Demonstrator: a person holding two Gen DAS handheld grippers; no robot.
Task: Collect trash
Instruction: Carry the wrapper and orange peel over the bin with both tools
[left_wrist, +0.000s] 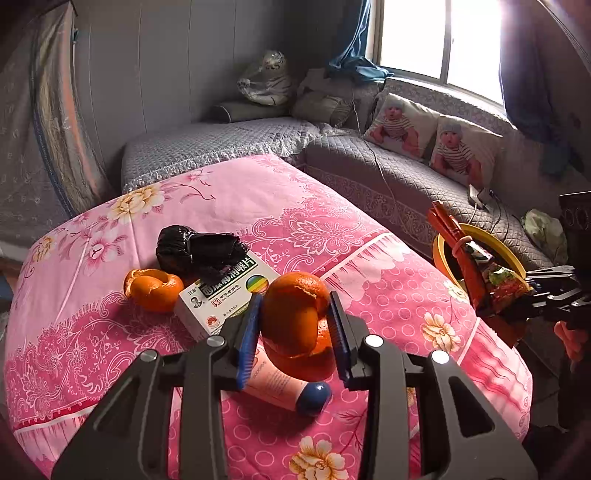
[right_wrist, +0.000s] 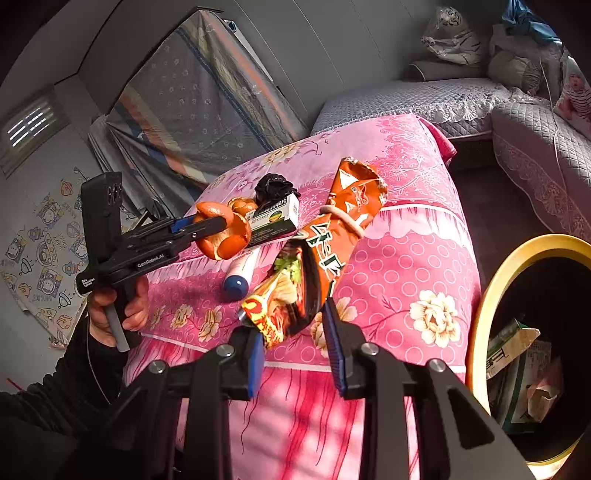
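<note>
The left tool (left_wrist: 295, 325) pinches an orange peel (left_wrist: 295, 317), lifted above a pink tube (left_wrist: 284, 387) on the pink-covered desk (left_wrist: 388, 295). Beyond its tips lie a white box (left_wrist: 221, 295), another peel (left_wrist: 153, 290) and a black bag (left_wrist: 195, 251). The right tool (right_wrist: 295, 332) pinches an orange wrapper (right_wrist: 321, 251), with the yellow-rimmed bin (right_wrist: 495, 295) to its right.

— How many orange peels (left_wrist: 295, 314) do you count?
— Two, with that one (left_wrist: 153, 290) lying near the box (left_wrist: 221, 299).
— Other bits?
— One box, one black bag (left_wrist: 195, 251), one tube (left_wrist: 284, 387), one noodle wrapper (right_wrist: 321, 251), one bin (right_wrist: 491, 295).
</note>
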